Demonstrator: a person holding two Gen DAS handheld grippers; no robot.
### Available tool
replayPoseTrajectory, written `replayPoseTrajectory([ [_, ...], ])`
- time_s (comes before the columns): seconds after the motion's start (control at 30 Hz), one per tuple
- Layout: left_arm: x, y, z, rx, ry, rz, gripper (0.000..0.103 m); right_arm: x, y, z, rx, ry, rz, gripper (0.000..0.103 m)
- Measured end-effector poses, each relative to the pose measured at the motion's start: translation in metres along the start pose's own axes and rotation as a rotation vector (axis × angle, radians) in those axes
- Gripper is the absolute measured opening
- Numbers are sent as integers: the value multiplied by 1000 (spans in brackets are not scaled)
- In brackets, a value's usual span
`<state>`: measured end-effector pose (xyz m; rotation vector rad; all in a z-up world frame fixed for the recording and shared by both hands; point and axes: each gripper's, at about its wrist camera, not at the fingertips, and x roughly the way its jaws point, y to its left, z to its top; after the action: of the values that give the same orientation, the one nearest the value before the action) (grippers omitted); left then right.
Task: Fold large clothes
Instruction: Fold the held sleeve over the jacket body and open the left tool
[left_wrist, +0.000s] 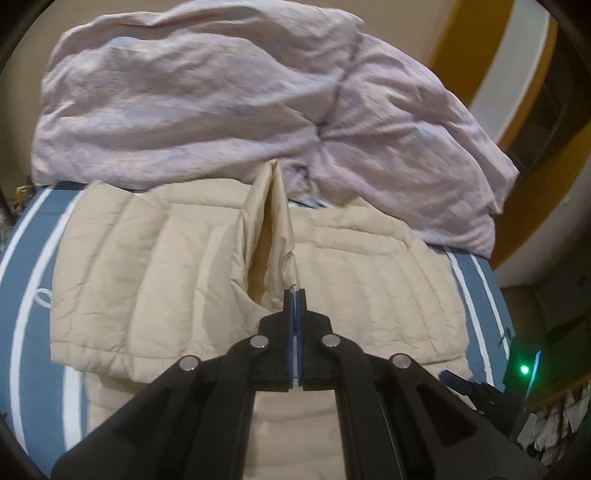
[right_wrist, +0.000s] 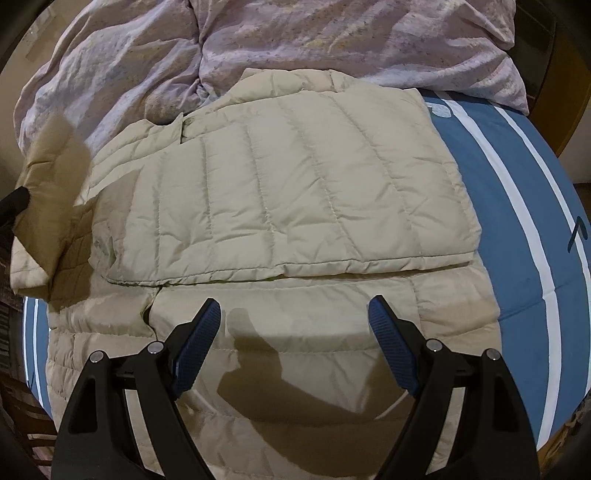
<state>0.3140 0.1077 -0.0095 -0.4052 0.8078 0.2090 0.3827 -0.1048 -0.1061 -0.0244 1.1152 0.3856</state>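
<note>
The left gripper (left_wrist: 295, 295) is clamped tight on a raised fold of the beige jacket (left_wrist: 155, 266), which lies on the blue bed (left_wrist: 22, 280). The right gripper (right_wrist: 294, 314) hangs above the jacket (right_wrist: 280, 192), its jaws spread wide and empty.

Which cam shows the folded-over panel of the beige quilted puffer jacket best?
Right wrist. The beige quilted puffer jacket fills that view: the folded panel lies flat, hem edge sharp, open right gripper above it. Left wrist shows the jacket too, but blurred, with the shut left gripper pinching up a fabric ridge that blocks the middle.
</note>
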Motion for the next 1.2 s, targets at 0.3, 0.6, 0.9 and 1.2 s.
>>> replayPoseTrajectory([
  [0.3, 29, -42, -17, 67, 83, -75, 2, -2, -13, 4, 24, -9, -15, 84],
  [0.6, 25, -27, -19, 57, 103, -66, 39, -2, -14, 13, 51, -21, 7, 84],
  [0.9, 17, -1, -16, 34, 91, -38, 63, -2, 10, 33, 52, -35, 98, 84],
  [1.2, 16, -3, -19, 44, 96, -47, 67, -1, 16, 40, 58, -38, 118, 83],
])
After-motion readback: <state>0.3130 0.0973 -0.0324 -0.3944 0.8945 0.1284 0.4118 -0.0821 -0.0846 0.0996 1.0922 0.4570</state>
